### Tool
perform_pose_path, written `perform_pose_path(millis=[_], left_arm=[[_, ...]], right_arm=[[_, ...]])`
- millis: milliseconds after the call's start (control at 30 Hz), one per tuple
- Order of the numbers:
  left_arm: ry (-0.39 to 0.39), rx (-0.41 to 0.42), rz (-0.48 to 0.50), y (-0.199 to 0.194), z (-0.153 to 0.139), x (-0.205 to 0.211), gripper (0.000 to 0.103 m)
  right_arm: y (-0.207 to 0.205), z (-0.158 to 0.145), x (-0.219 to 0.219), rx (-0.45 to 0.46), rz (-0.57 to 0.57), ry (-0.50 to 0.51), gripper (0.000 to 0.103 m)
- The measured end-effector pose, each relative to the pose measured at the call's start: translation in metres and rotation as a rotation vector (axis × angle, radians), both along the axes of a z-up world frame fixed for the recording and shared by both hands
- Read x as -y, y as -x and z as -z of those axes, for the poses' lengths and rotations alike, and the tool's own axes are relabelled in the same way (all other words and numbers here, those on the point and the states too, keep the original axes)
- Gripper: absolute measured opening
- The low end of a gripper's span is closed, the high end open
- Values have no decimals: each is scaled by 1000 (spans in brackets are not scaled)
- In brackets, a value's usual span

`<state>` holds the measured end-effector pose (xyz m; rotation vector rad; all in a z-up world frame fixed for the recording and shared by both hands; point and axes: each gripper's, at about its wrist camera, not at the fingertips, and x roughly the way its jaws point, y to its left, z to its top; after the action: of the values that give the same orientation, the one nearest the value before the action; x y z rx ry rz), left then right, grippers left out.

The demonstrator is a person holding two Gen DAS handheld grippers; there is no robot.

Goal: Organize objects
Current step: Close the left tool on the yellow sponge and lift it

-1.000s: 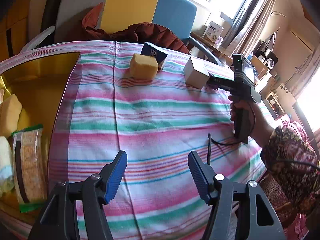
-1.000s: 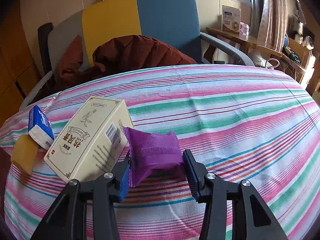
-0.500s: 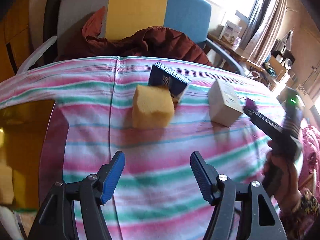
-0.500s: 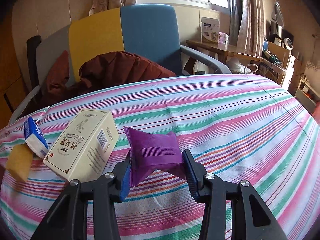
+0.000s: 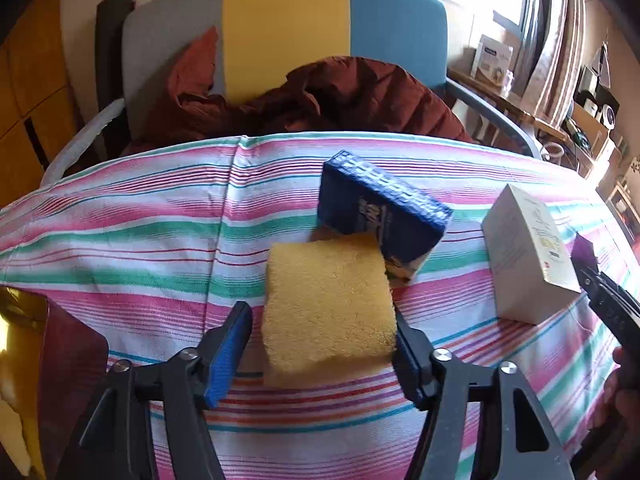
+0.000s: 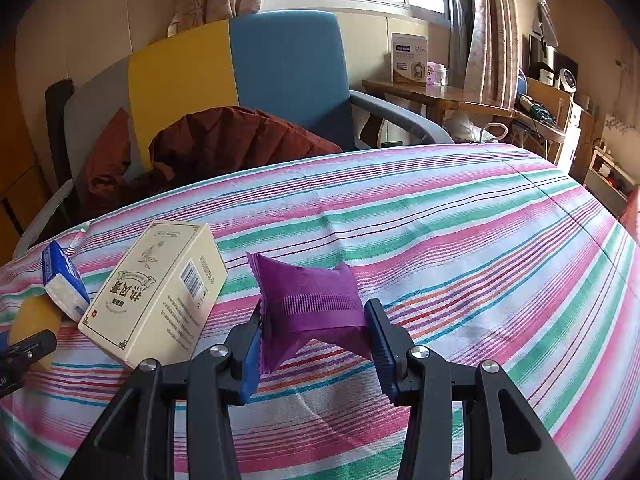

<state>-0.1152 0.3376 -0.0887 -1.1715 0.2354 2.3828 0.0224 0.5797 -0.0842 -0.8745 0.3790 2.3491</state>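
A person tidying a striped tablecloth brings the left gripper around a yellow sponge, its jaws closing with the block between them; the right pad looks to be at the sponge's side while a sliver of cloth shows beside the left pad, so it is not yet pinched. The sponge lies near the middle of the table, its far corner tucked under a dark blue packet, with a cream carton well to the right. It looks light and soft, likely to squash and spring back; a grip across its broad flanks, as lined up here, should hold. The right gripper is pinching a crinkly purple sachet just beside the carton.
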Motion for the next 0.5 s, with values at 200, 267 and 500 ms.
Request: perform_pose_path(millis=[200,267,500], left_arm=[[-40,-29,15,-10,5,11,56],[-36,-46,19,-16,4,15,56],[-53,-44,-8,-30,4,31,56]], right_arm=[[1,3,-2,10,7,7,47],[0,2,-2,6,13,3,47],[-9,-13,10,-47,15,-81,47]])
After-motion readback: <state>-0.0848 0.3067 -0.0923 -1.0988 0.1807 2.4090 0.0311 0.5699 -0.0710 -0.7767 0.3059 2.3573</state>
